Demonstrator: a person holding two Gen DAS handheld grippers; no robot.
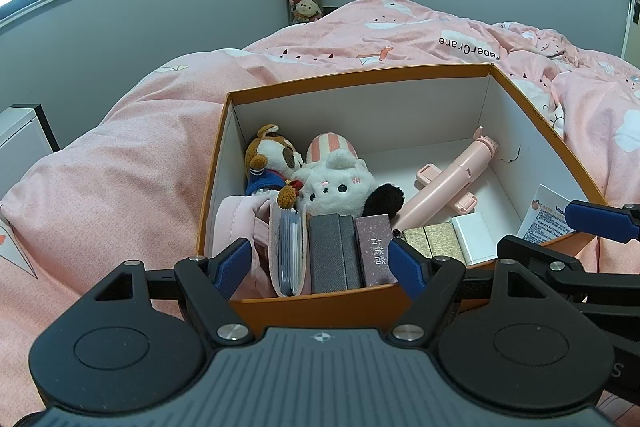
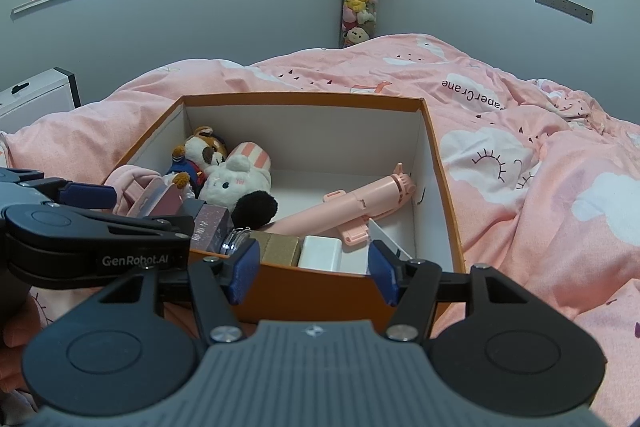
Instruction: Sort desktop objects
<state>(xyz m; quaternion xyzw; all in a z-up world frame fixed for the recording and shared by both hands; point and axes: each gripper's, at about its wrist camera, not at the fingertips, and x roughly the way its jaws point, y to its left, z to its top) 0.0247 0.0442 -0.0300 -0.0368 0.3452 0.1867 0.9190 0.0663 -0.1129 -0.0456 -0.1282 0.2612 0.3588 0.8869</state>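
An orange box [image 1: 320, 307] is seen resting on a bed [image 1: 120, 187], with both grippers held at its near edge. The left gripper [image 1: 320, 263] is spread open and nothing is held; the right gripper [image 2: 312, 275] is likewise released and empty. Inside the box, two plush toys [image 1: 320, 179] are counted at the back left, one pink folding stick [image 1: 452, 183] lying across the floor, and several small cases [image 1: 352, 251] standing in a row along the near wall. The toys would probably be soft and light, best pinched at the body. The stick is judged stiff and smooth, best taken mid-shaft. The cases look rigid, to be gripped across their flat sides.
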